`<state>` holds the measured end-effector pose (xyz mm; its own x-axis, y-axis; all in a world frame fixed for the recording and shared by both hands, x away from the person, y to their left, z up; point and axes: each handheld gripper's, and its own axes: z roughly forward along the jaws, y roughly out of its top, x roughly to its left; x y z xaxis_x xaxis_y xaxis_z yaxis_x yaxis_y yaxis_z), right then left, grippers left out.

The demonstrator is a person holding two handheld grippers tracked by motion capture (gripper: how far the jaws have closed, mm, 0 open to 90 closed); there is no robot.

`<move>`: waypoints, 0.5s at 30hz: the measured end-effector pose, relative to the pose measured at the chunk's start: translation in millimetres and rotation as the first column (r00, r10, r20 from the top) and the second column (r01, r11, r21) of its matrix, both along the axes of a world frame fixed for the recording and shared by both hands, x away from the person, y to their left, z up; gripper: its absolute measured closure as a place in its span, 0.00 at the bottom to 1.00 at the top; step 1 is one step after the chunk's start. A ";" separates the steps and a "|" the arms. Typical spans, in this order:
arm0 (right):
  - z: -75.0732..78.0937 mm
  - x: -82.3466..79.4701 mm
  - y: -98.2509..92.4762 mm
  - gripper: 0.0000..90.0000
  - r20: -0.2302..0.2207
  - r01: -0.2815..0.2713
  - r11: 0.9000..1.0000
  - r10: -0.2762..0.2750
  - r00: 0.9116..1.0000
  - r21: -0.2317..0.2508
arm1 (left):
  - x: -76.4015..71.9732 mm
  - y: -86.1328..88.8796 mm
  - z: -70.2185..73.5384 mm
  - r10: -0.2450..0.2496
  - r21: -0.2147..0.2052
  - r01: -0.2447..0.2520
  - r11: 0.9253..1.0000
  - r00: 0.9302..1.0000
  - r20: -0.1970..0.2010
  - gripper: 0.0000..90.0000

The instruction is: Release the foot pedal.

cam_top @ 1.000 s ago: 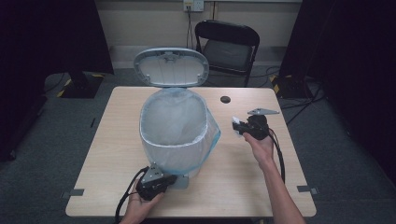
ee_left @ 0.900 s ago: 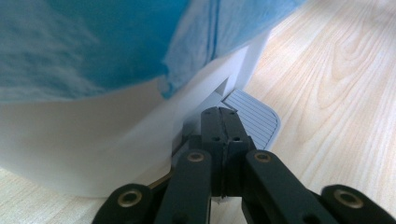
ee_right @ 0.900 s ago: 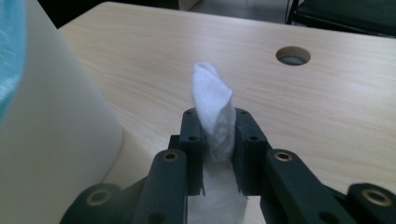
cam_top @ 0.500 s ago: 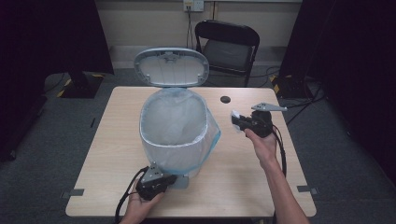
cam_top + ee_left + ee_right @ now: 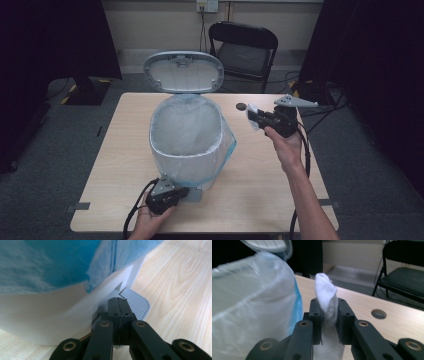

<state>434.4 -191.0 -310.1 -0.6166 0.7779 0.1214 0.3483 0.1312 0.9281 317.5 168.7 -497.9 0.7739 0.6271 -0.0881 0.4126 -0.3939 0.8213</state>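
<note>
Two tools in play: your left tool (image 5: 183, 192), jaws pressed together w/ nothing between, sits on the bin's ribbed foot pedal (image 5: 136, 302) at the desk's (image 5: 260, 185) near edge, right against the white bin (image 5: 187, 137). Bin stands mid-desk w/ lid (image 5: 183, 72) up and a thin blue-tinted bag (image 5: 249, 307) lining it; a black folding chair (image 5: 245, 47) stands past the far edge. Your right tool (image 5: 253, 116) is pinching a white, fluffy cotton pad (image 5: 325, 300), held upright above the desk just right of the bin rim.
</note>
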 end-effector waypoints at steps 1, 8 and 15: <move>3.6 -1.5 1.0 0.86 0.008 -0.009 1.000 0.009 1.000 0.010 | 0.0 0.0 0.0 0.000 0.000 0.000 1.000 1.000 0.000 1.00; 27.3 -13.7 13.4 0.86 0.065 -0.062 0.998 0.060 0.996 0.033 | -0.1 -0.1 0.0 0.000 0.000 0.000 1.000 1.000 0.000 1.00; 51.5 -26.4 31.5 0.86 0.108 -0.125 0.991 0.120 0.987 0.044 | -0.1 -0.1 0.0 0.000 0.000 0.000 1.000 1.000 0.000 1.00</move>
